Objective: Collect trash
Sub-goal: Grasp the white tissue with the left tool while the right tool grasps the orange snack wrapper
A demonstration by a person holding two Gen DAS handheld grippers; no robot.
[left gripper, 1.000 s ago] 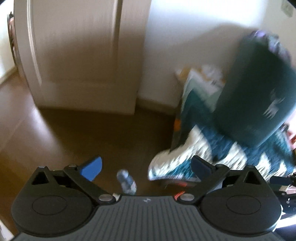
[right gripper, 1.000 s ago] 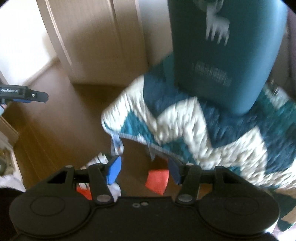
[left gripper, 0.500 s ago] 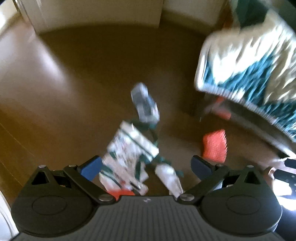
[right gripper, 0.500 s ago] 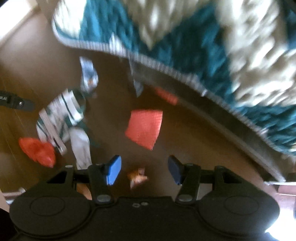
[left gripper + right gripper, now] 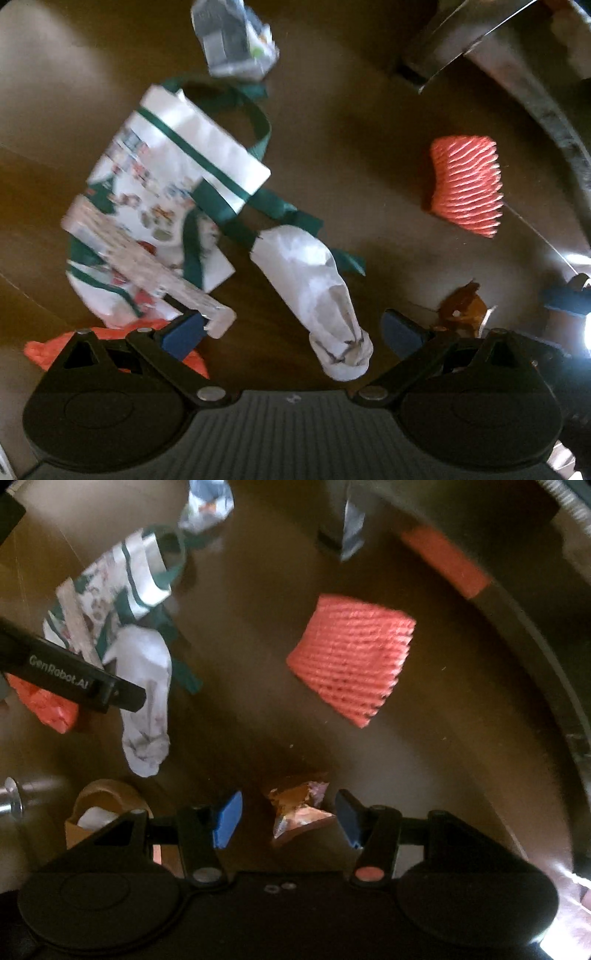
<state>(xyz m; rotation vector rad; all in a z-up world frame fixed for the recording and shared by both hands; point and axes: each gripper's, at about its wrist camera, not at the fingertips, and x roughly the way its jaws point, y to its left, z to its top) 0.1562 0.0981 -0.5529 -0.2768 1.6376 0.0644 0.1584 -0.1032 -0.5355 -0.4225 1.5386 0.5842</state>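
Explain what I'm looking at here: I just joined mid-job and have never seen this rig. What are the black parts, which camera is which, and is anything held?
There is no robot: a person holds one two-finger gripper in each hand, with a fisheye camera looking along its blue-tipped fingers. One view shows the left gripper, the other the right gripper. Both are open and hold nothing. On the dark brown floor lie a white sock, a white printed bag with green straps, an orange-red ribbed foam pad and a crumpled orange snack wrapper, which sits between the right gripper's fingers.

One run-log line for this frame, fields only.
phase: approach | right hand-held gripper: open, straddling crumpled wrapper | left hand-held gripper: open, over white sock | floor: red mesh pad uncollected
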